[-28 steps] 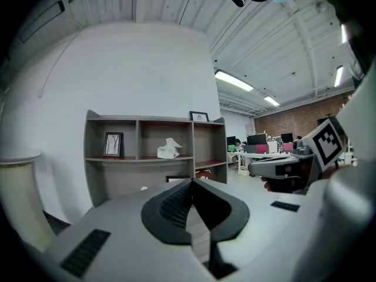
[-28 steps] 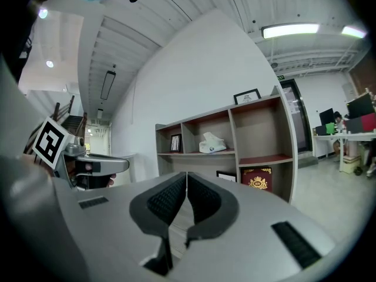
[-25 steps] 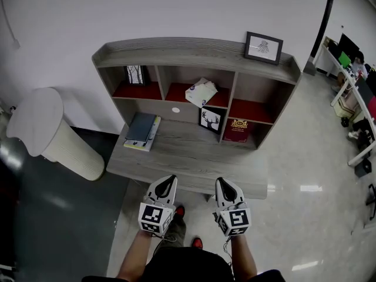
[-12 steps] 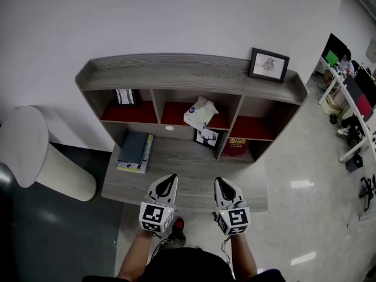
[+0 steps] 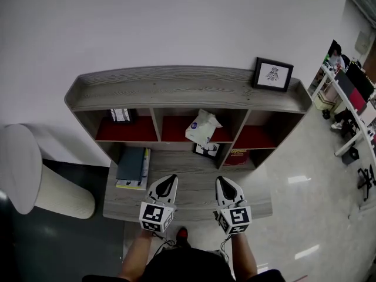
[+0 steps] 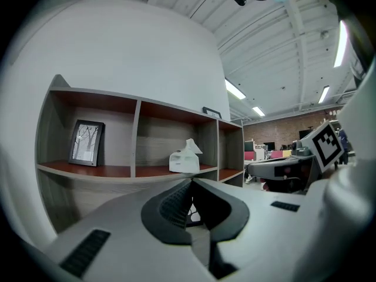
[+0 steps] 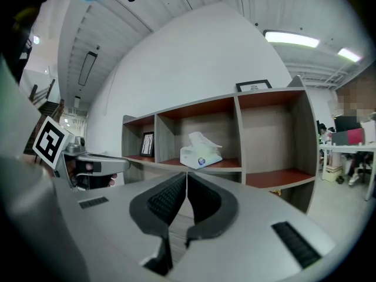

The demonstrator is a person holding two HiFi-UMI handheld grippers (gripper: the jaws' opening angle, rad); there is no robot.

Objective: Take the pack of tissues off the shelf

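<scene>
Right gripper view is showing the pack of tissues (image 7: 201, 150) sitting in the middle box of the shelf (image 7: 301, 140), straight ahead of the right gripper (image 7: 185, 175) and a bit above it, well apart. Its jaws are pressing together with nothing between them. The left gripper (image 6: 191, 182) is hanging just beside it, pinched closed and empty too. To do it well, the right jaws are probably going to need to open wide, go in level and squeeze the soft pack gently.
</scene>
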